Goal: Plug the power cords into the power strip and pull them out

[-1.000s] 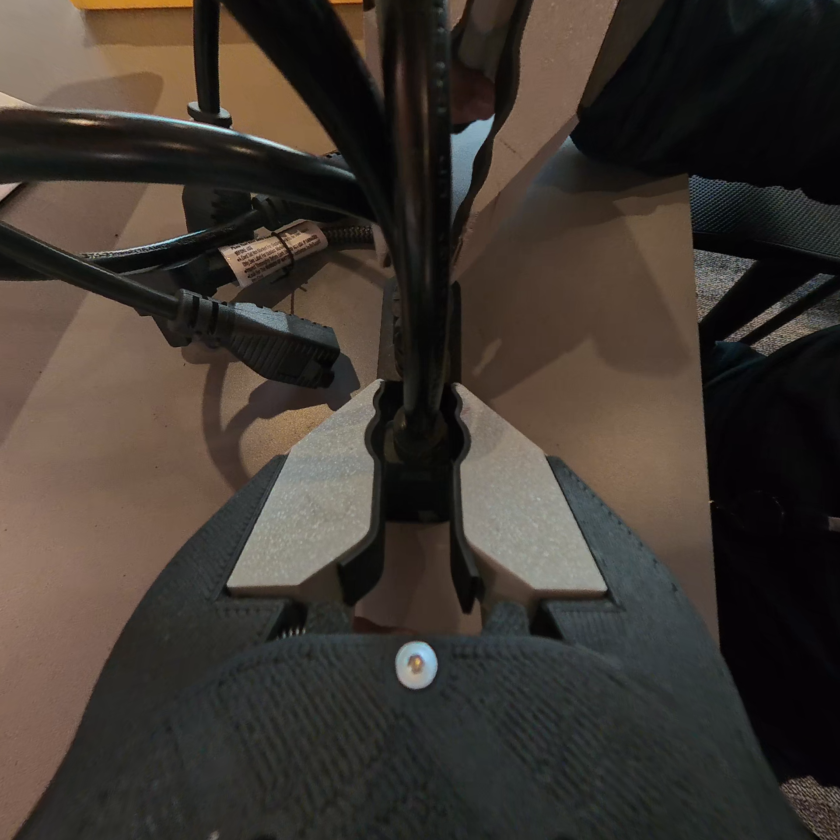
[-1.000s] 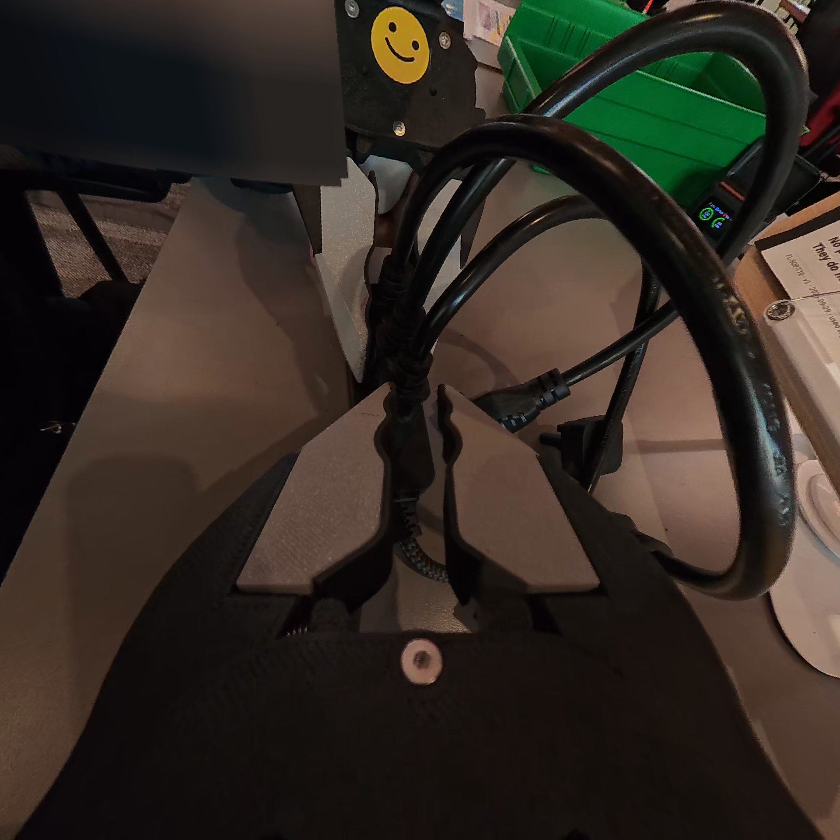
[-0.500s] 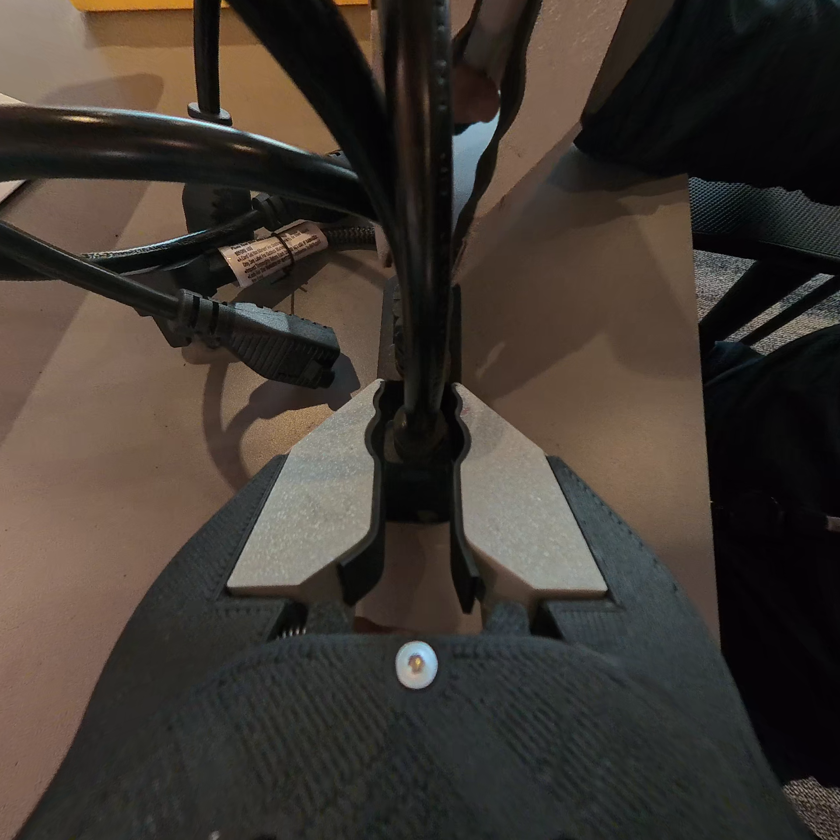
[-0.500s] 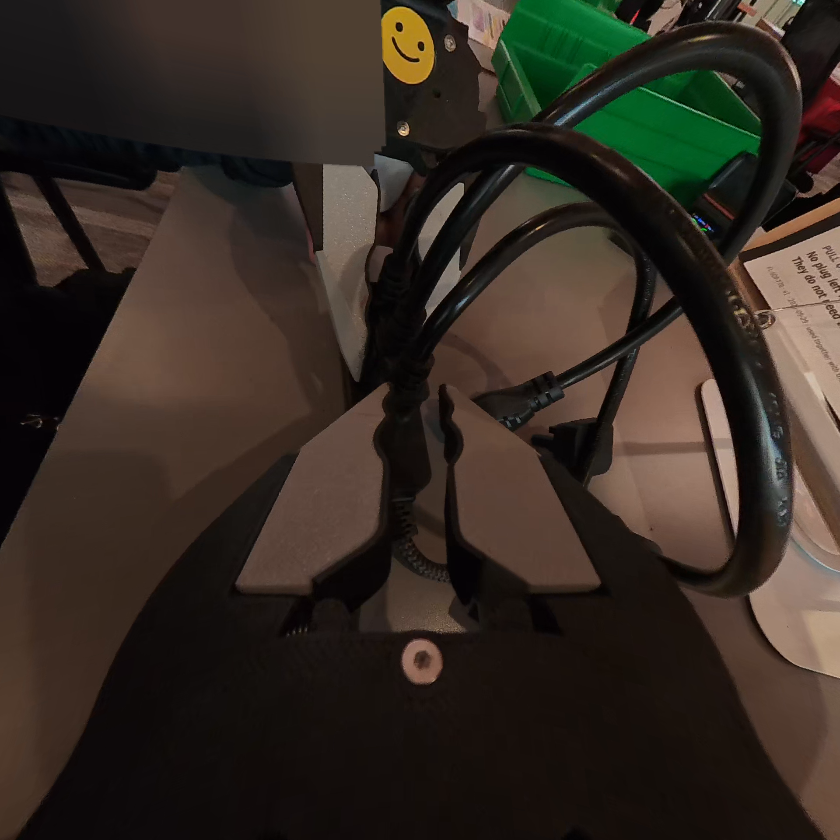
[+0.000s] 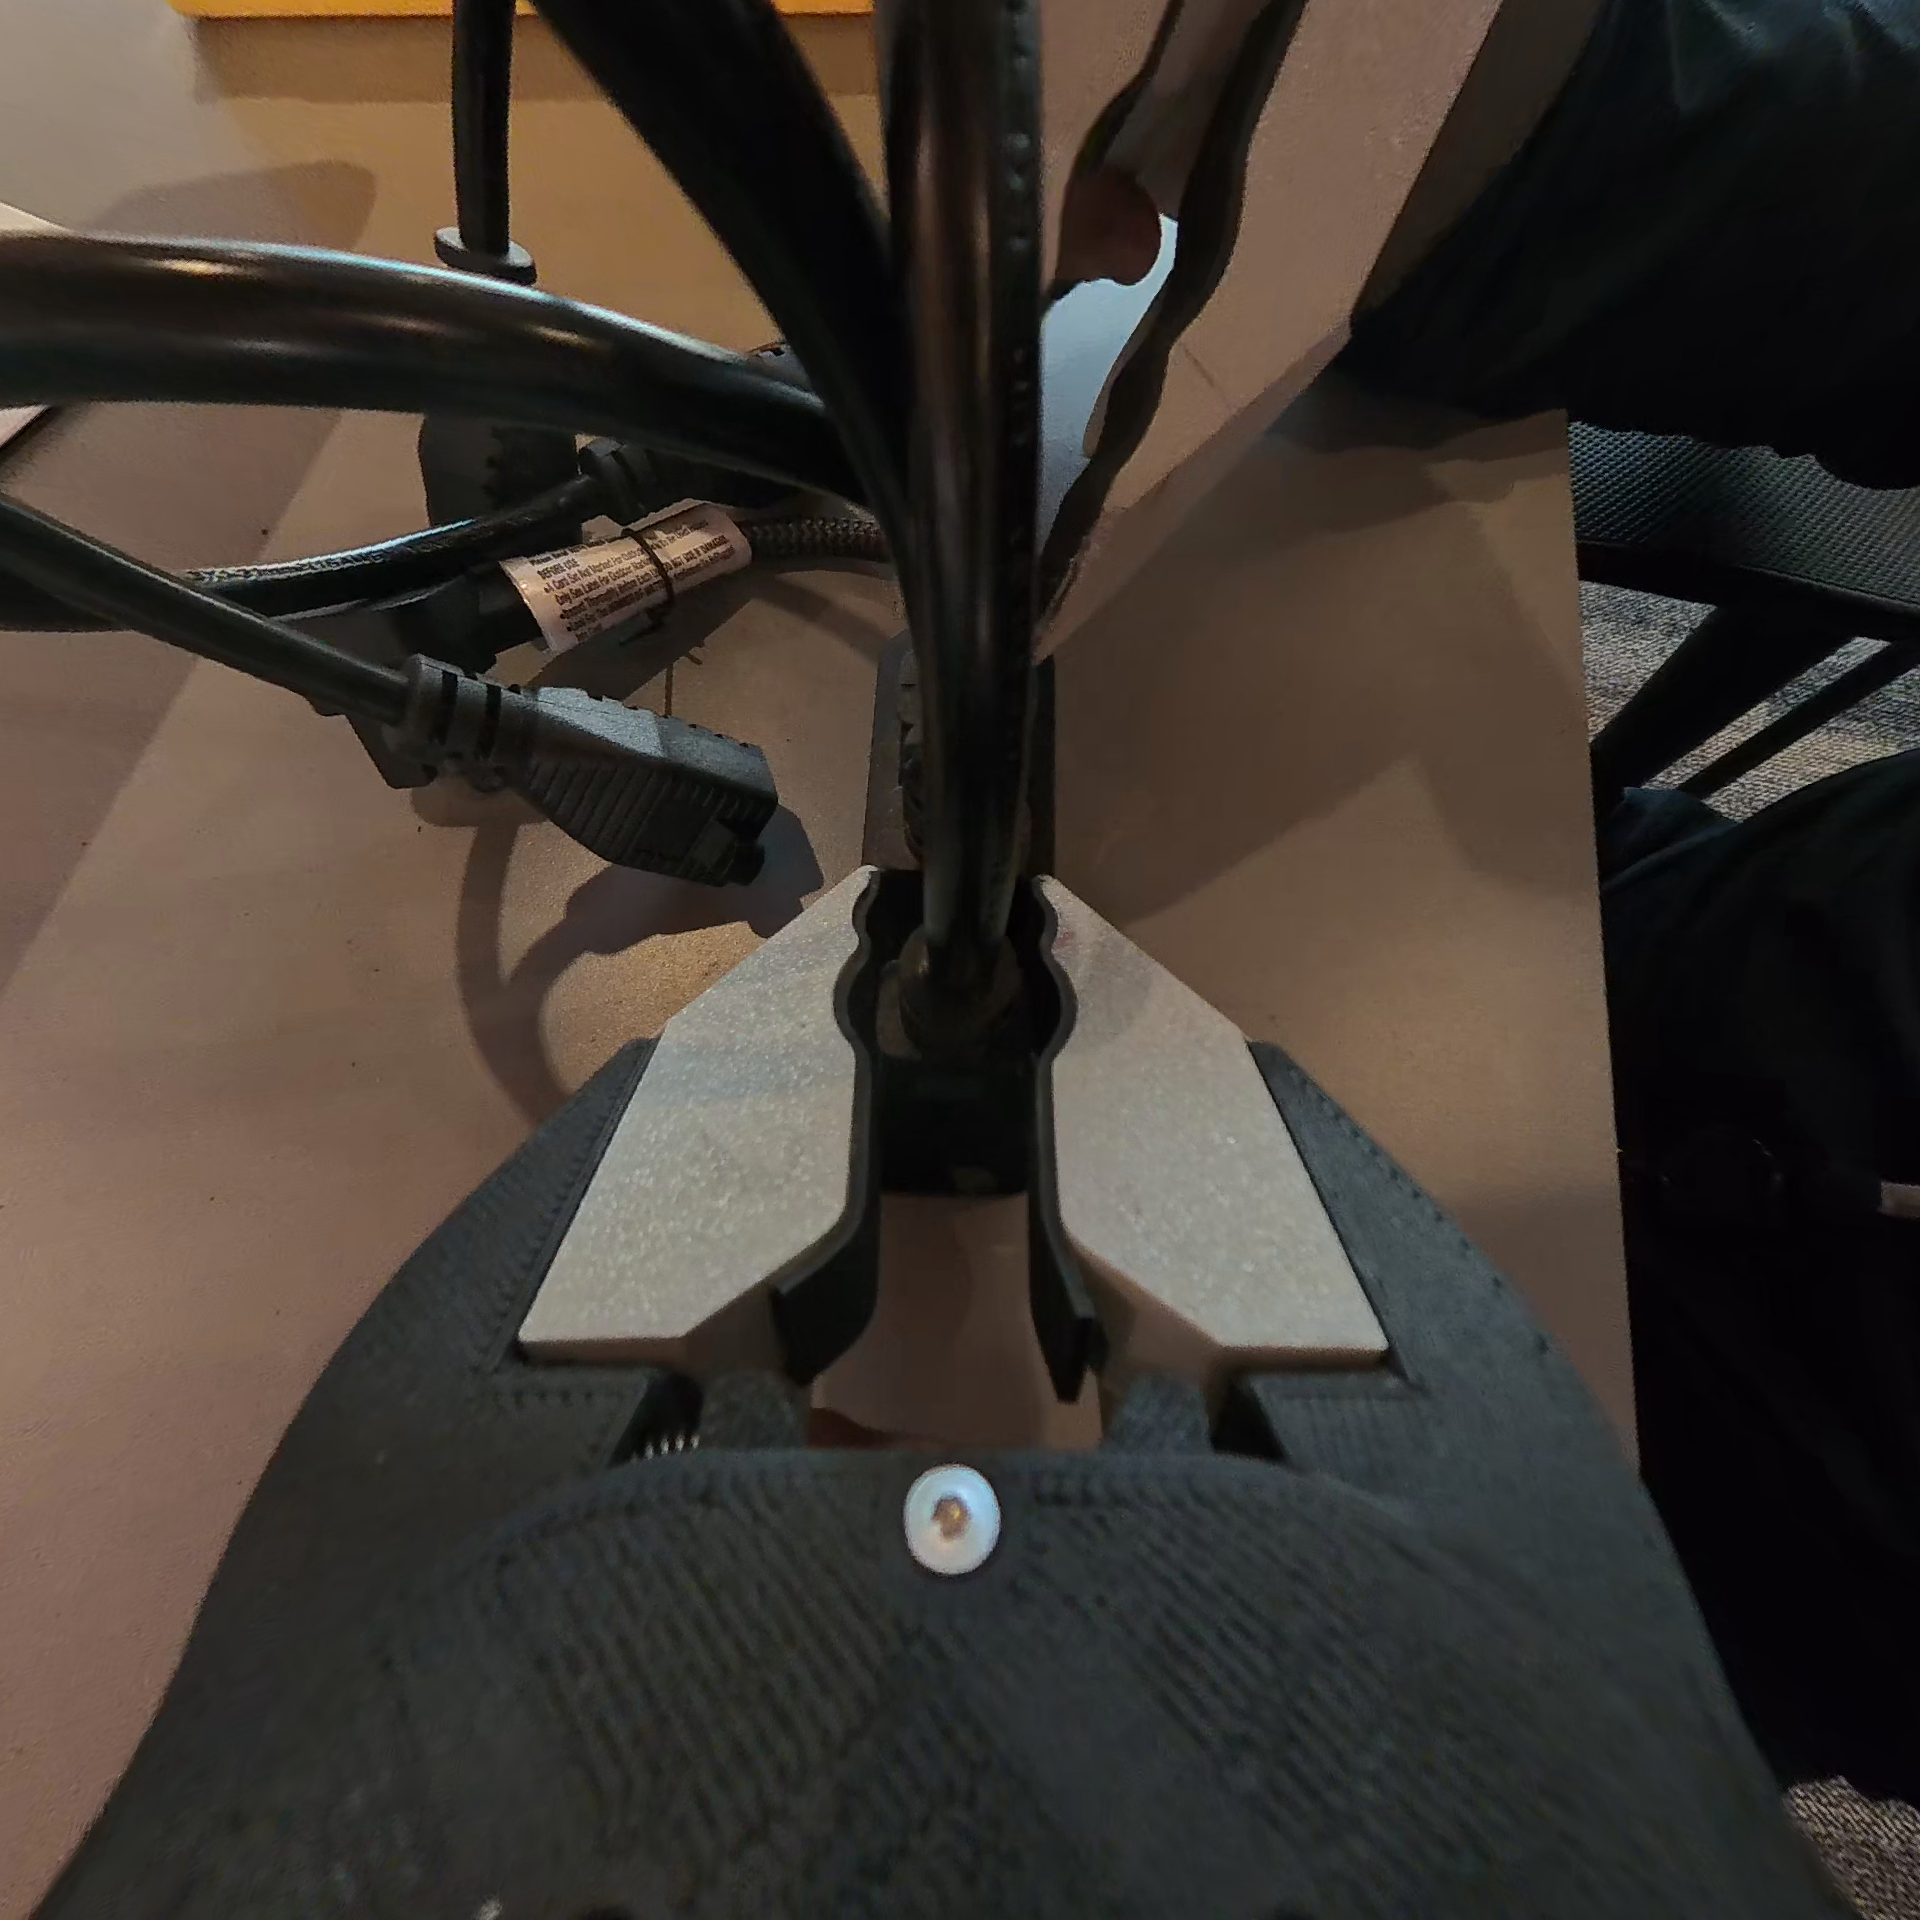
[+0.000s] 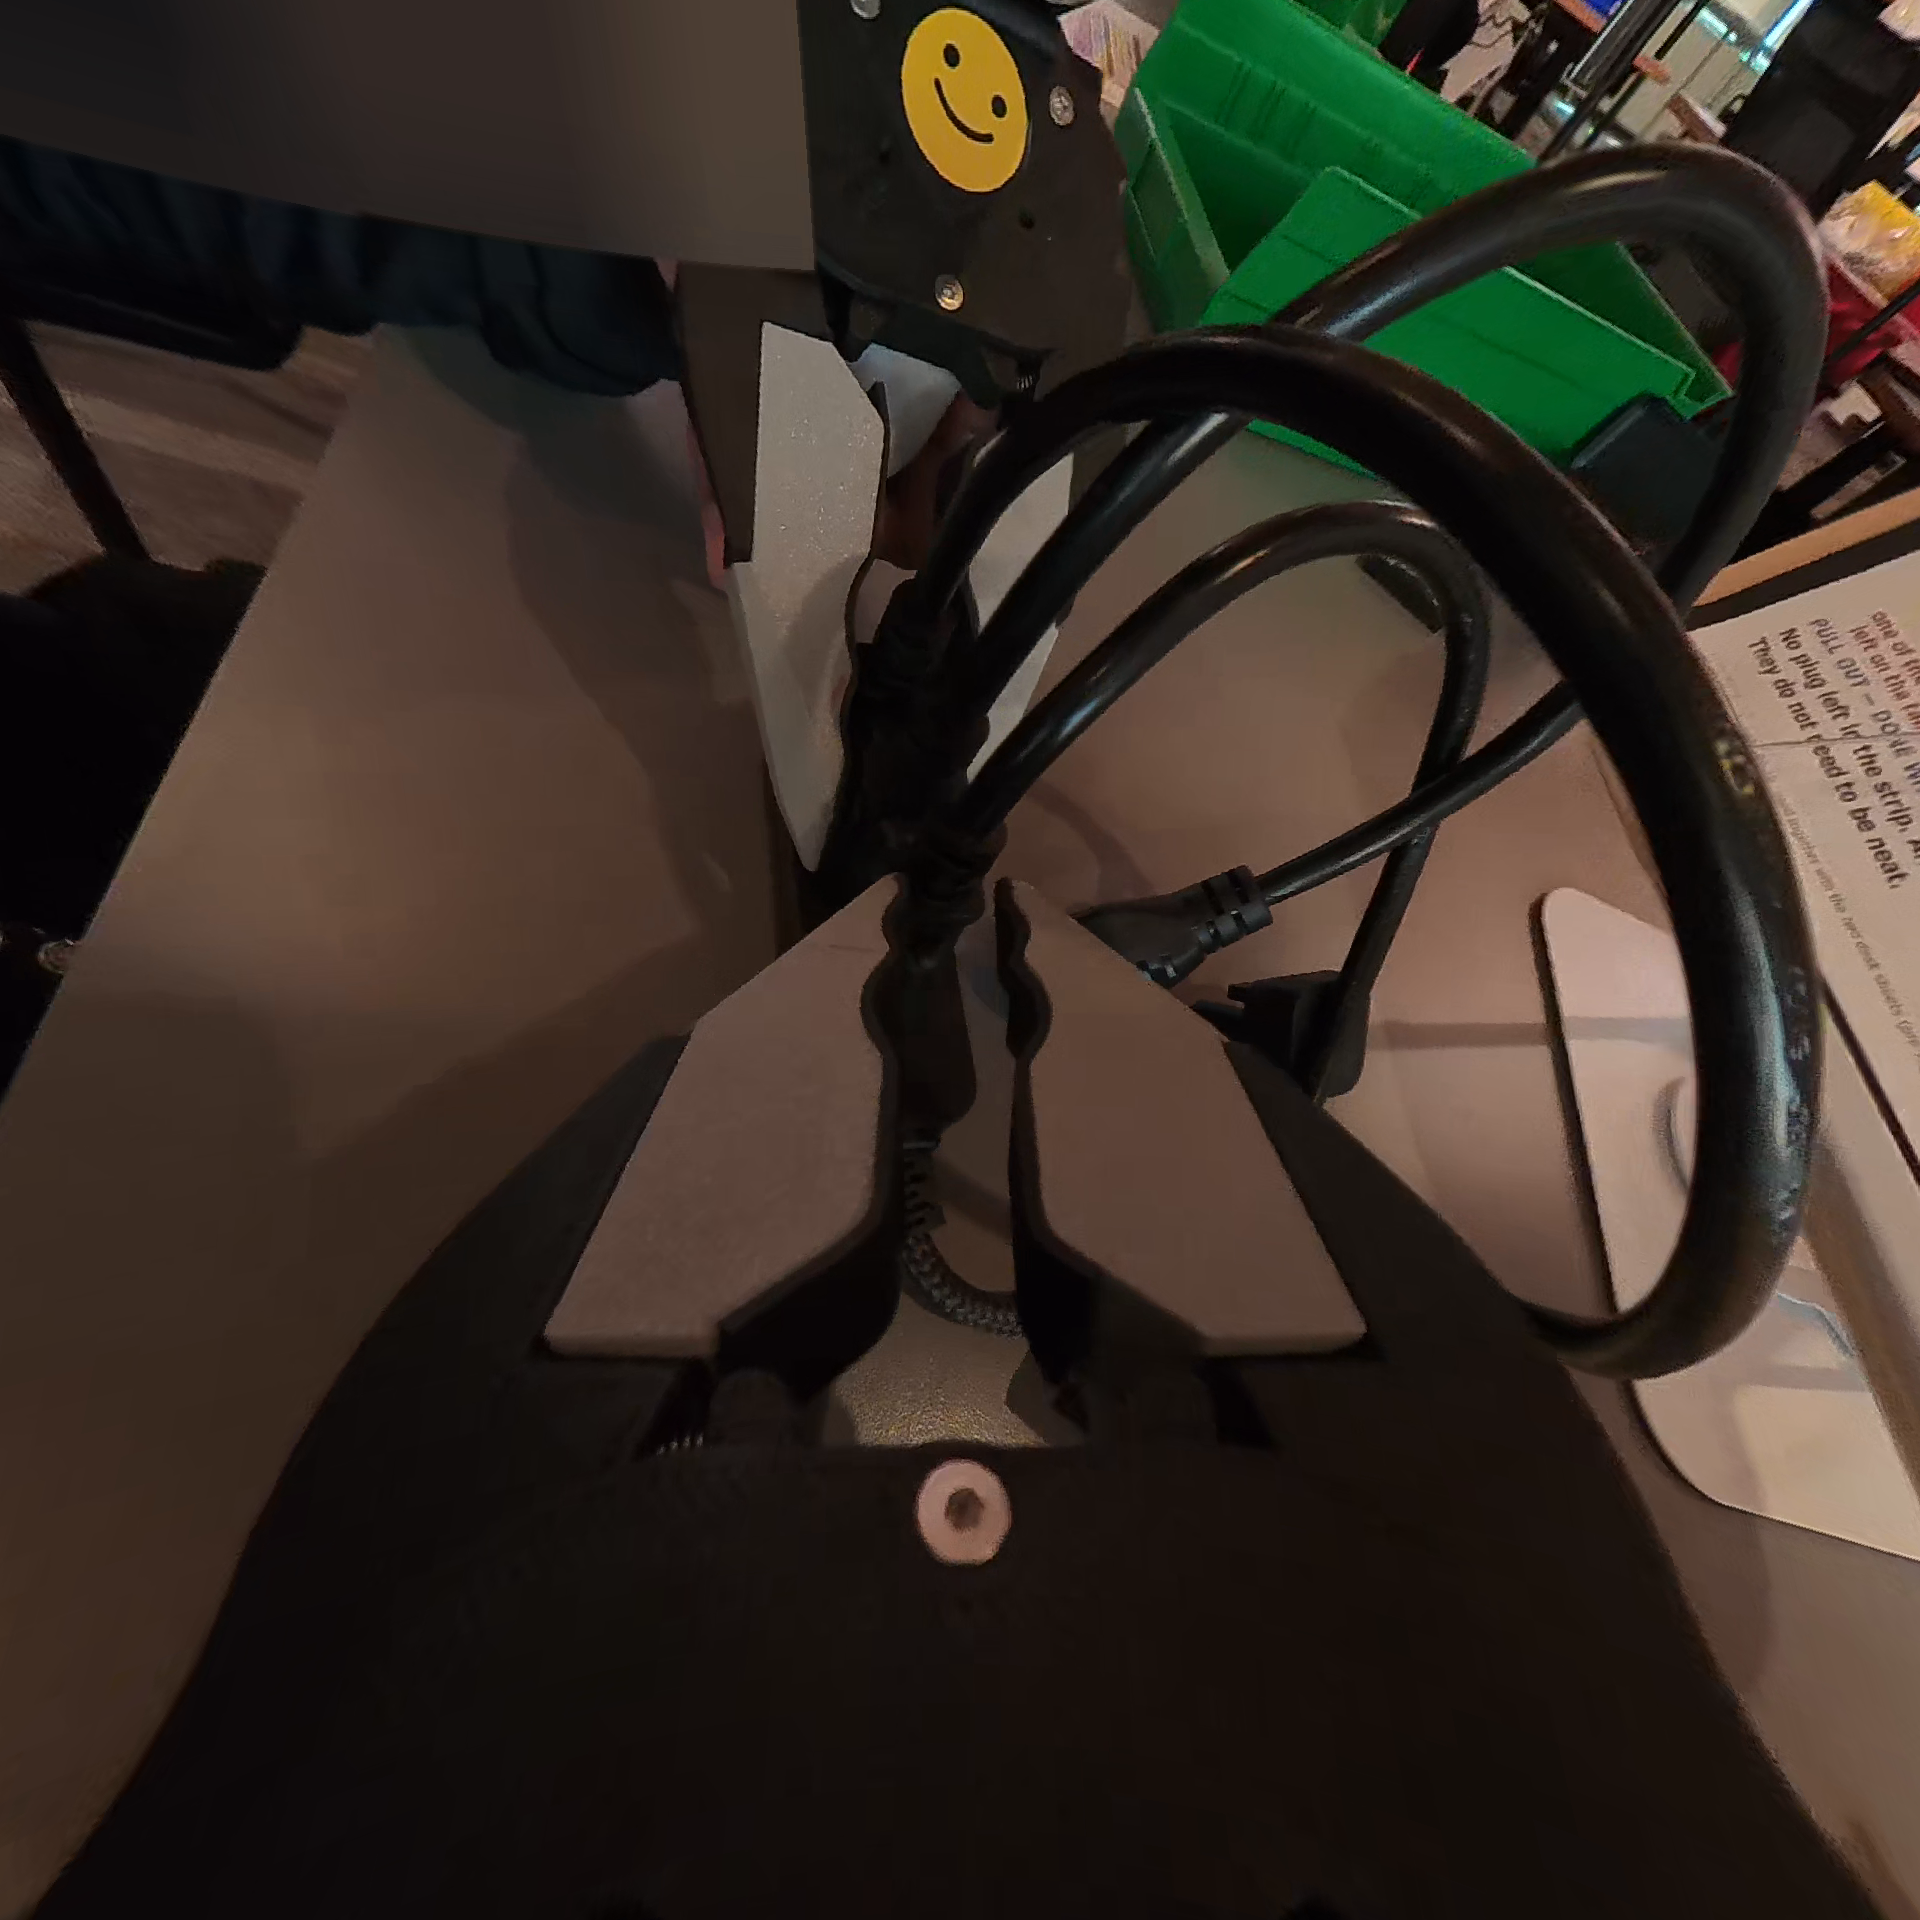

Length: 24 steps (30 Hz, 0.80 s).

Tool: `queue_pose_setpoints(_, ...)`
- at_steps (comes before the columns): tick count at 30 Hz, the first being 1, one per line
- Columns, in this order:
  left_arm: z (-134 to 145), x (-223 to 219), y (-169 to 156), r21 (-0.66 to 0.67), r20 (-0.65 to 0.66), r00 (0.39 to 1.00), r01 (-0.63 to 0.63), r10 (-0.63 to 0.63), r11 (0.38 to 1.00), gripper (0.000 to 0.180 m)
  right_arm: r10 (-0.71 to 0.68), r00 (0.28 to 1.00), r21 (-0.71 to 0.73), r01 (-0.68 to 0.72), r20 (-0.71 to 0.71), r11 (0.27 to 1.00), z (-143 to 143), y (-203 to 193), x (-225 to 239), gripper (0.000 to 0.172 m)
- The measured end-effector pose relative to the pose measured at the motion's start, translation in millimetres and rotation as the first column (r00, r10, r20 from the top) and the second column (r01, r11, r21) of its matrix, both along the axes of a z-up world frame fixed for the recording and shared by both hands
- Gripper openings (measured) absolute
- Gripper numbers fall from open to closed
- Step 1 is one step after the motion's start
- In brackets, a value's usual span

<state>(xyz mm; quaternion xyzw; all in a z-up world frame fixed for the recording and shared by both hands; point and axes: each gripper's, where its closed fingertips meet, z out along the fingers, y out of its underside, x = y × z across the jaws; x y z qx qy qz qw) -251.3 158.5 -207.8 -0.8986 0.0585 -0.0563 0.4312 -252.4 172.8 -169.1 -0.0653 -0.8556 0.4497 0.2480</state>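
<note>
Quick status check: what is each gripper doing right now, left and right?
Left gripper: closed on a black plug.
Right gripper: a black plug stands between its fingers; grip cannot be told.

Counted on the table
Two grippers point(image 5: 956, 904) point(image 6: 951, 904); one green bin point(image 6: 1455, 301); one yellow smiley sticker point(image 6: 964, 99); one printed sheet point(image 6: 1829, 748).

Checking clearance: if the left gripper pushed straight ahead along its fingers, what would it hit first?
Probably the right gripper, facing it just past the black plug clamped in the left gripper. Depth is hard to judge.
</note>
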Motion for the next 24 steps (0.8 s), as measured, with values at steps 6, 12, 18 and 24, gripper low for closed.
queue_pose_setpoints(6, 0, 0, 1, 0.002, -0.006, 1.0, 0.004, -0.004, 1.0, 0.025, 0.06, 0.968, -0.191, -0.013, 0.244, 0.981, 0, -9, 4, 0.022)
queue_pose_setpoints(12, 0, 1, 1, 0.003, -0.018, 1.0, 0.011, -0.011, 1.0, 0.025, 0.044, 0.954, -0.225, 0.025, 0.298, 0.974, -4, -12, -3, 0.016)
queue_pose_setpoints(18, 3, 4, 3, 0.007, -0.056, 0.998, 0.029, -0.028, 1.0, 0.024, 0.061, 0.959, -0.25, 0.01, 0.275, 0.968, 1, -15, -2, 0.013)
queue_pose_setpoints(24, 11, 4, 7, 0.059, -0.029, 0.999, 0.018, -0.016, 0.998, 0.026, 0.072, 0.949, -0.276, 0.015, 0.305, 0.961, 1, -17, -3, 0.013)
